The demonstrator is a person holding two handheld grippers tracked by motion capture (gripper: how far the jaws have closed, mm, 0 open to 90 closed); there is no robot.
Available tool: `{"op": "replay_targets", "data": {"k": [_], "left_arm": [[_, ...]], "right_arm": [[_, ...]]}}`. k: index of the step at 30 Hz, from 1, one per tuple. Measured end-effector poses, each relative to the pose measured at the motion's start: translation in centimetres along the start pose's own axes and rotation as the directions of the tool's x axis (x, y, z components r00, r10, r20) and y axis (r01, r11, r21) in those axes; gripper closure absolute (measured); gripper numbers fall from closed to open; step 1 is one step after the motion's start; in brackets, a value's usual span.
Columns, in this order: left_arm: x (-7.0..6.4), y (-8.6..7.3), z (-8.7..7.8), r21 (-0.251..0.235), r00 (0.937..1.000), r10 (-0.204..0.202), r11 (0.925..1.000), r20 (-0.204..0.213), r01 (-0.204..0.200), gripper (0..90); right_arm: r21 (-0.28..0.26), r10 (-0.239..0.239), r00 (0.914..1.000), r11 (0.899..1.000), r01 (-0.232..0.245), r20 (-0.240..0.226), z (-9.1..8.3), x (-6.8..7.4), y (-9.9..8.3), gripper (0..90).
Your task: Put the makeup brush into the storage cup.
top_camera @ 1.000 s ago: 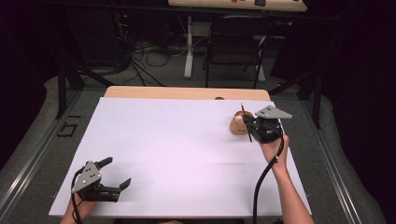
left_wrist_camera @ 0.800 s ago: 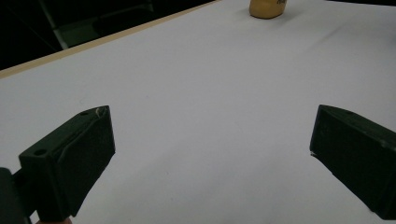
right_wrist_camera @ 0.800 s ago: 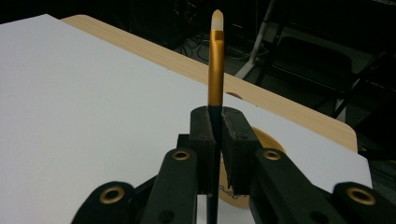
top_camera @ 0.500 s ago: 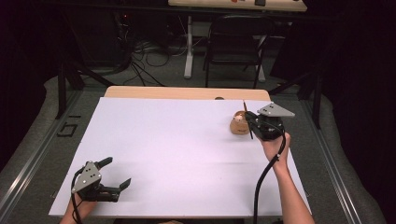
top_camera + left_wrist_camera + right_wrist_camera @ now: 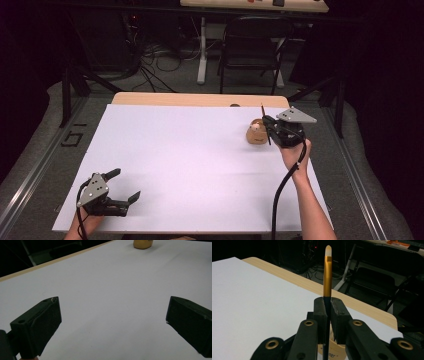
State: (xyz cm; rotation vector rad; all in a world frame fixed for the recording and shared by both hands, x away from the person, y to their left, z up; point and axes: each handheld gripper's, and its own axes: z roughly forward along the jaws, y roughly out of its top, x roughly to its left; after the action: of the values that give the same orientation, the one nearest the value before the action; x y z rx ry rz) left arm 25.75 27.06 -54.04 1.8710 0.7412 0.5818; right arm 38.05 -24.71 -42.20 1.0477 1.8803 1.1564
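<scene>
A big white sheet (image 5: 190, 165) covers most of the table (image 5: 175, 98). A strip of light wood shows along the table's far edge, at 12 o'clock in the high view.

Behind the table, at 12 o'clock, a dark chair (image 5: 250, 50) stands on the floor.

The right hand (image 5: 295, 152) holds the right gripper (image 5: 268, 125) at about 2 o'clock on the sheet. A black cable hangs down from it along the arm. A grey three-cornered plate sits on top of it.

The left gripper (image 5: 124, 186) sits low at 7 o'clock, near the front edge of the sheet. Its two black jaws are wide apart, with bare white sheet between them.

A small tan cup (image 5: 256, 134) stands on the sheet, just beside the right gripper, at that gripper's 9 o'clock. In the left gripper view it sits far off at 12 o'clock.

The smallest thing is a thin brush (image 5: 327, 277). The right gripper's jaws are pressed tight on its dark handle. Its gold part and pale tip stick straight up past the jaws toward 12 o'clock in the right gripper view. The rest of the handle runs down between the jaws over the cup.
</scene>
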Motion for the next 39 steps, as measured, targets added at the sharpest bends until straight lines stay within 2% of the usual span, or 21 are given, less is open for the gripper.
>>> {"op": "replay_targets", "data": {"k": [39], "left_arm": [[-0.1,0.0,0.1,0.006,1.0000,0.006,1.0000,0.004,-0.006,0.0]], "right_arm": [[-0.100,0.017,0.9995,0.995,-0.015,0.025,1.0,-1.3,2.4,83.6]]}}
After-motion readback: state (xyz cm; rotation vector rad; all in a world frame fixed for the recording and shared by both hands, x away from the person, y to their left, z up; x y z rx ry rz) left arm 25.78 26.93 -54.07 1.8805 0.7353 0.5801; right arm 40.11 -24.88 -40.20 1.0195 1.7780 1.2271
